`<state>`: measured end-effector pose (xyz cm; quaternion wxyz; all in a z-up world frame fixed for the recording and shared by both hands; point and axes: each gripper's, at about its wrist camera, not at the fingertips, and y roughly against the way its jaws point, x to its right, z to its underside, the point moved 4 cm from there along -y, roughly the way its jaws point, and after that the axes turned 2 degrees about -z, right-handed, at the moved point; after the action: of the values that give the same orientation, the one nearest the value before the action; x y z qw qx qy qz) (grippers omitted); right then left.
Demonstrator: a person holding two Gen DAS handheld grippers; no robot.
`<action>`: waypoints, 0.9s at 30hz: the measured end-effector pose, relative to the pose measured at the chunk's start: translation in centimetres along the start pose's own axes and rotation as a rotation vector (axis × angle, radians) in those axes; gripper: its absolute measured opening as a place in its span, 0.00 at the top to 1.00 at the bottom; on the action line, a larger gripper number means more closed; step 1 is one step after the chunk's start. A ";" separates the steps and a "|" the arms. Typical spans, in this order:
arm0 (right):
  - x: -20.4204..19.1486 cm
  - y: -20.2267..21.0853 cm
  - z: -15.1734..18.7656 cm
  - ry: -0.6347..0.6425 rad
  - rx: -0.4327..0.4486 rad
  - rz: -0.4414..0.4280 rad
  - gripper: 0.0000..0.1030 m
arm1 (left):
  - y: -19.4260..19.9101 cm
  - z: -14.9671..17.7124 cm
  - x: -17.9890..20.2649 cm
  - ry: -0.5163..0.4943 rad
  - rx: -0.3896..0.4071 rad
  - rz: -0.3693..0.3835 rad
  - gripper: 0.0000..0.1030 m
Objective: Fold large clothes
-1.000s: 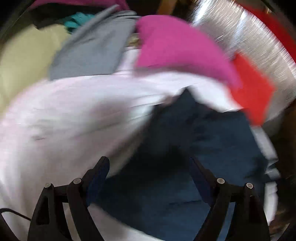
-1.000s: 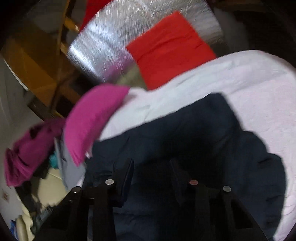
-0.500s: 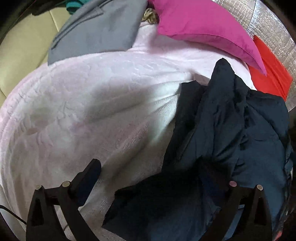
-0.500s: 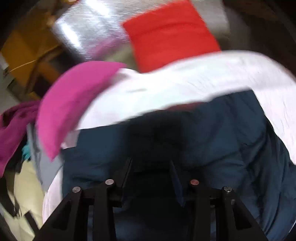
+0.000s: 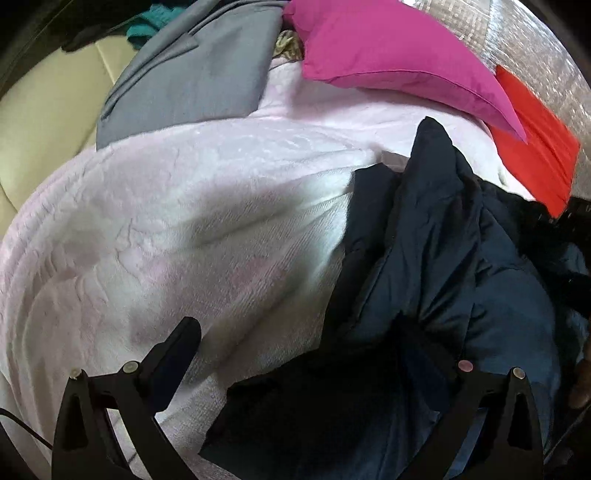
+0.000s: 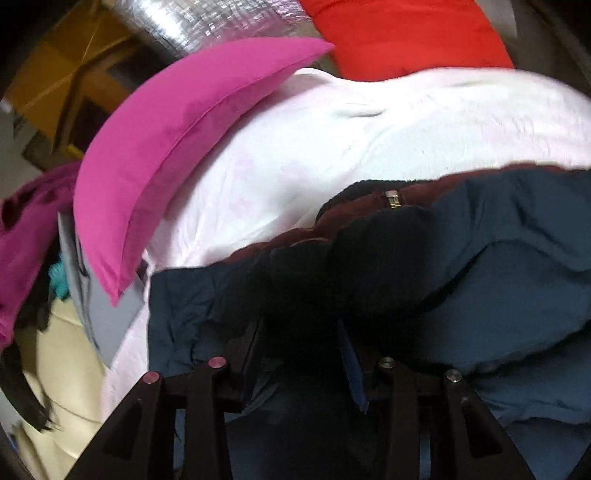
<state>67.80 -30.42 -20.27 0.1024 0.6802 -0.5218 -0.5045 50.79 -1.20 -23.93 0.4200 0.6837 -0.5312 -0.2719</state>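
I have the navy jacket (image 5: pixel 436 280) bunched on the pink blanket (image 5: pixel 192 229), unfolded; left gripper (image 5: pixel 317 354) jaws have just spread wide, empty; right gripper (image 6: pixel 301 328) pinches jacket fabric; folding remains.

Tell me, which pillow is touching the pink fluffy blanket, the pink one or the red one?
The magenta pillow. Its lower edge lies over the pale pink blanket. The red pillow sits farther back, mostly on the silver sheet; whether it touches the blanket is unclear.

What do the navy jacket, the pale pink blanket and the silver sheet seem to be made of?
Navy jacket: probably smooth synthetic shell, quilted, with puffy stitched panels. Pale pink blanket: plush fleece or terry, matte, with an embossed nap. Silver sheet: likely foil-faced insulation, with a shiny gridded glint.
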 end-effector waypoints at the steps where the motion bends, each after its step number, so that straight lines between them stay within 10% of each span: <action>1: 0.0 0.3 0.1 0.005 0.003 -0.011 0.57 | 0.1 0.0 0.1 -0.006 0.002 -0.004 0.00; 10: -0.1 7.8 0.9 0.039 0.174 -0.061 0.48 | -0.2 -0.2 0.0 -0.006 0.010 -0.005 0.00; 17: 4.6 14.1 0.0 0.044 0.315 0.173 0.48 | -0.2 -0.1 0.3 -0.007 0.021 -0.016 0.00; 27: 14.3 9.5 -0.3 -0.182 0.187 0.268 0.47 | 0.2 0.2 0.8 -0.012 0.037 -0.033 0.00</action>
<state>61.49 -46.35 -22.08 0.0574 0.5626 -0.6595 -0.4952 50.75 -2.01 -23.78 0.3996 0.6984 -0.5272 -0.2733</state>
